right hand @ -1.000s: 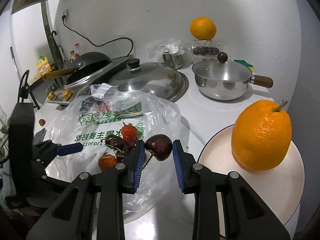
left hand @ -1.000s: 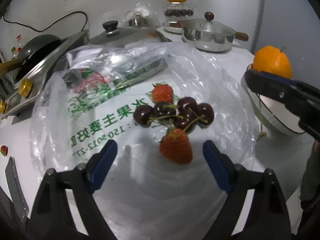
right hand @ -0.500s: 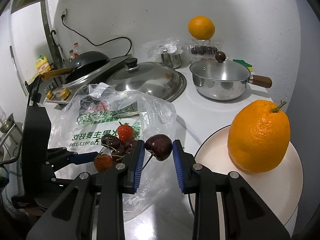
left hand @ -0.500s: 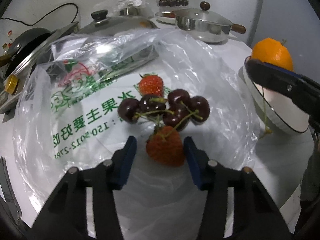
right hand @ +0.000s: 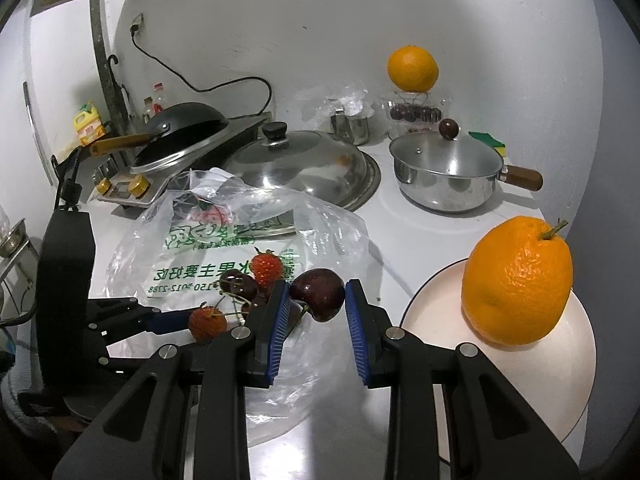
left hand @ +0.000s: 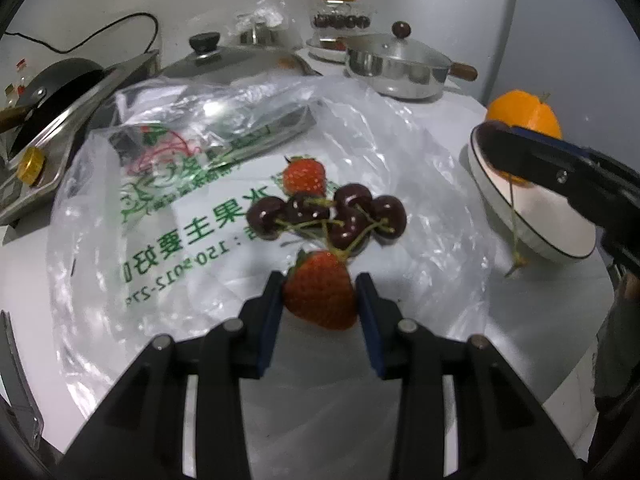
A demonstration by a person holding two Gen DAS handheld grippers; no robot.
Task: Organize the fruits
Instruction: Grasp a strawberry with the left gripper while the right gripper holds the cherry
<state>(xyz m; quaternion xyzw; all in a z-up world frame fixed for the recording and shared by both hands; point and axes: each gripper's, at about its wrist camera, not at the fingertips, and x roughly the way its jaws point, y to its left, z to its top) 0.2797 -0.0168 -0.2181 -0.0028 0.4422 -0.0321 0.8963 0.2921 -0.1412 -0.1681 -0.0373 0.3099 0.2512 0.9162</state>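
My left gripper (left hand: 320, 300) is shut on a red strawberry (left hand: 320, 296) lying on a clear plastic bag (left hand: 160, 208). Several dark cherries (left hand: 328, 216) and a second strawberry (left hand: 304, 176) lie just beyond it on the bag. My right gripper (right hand: 316, 300) is shut on a dark cherry (right hand: 318, 294), held above the bag's right edge, left of a white plate (right hand: 520, 372). An orange (right hand: 516, 280) sits on that plate. In the left wrist view the right gripper (left hand: 560, 176) hangs over the plate (left hand: 532, 224) with the cherry stem dangling.
A steel pot with lid (right hand: 448, 172) and a large pan lid (right hand: 304, 168) stand behind the bag. A stove with a black pan (right hand: 180, 128) is at the back left. A second orange (right hand: 412, 68) sits atop a cherry box by the wall.
My left gripper moved forward and closed from wide open onto the near strawberry. My right gripper kept hold of the cherry and barely moved.
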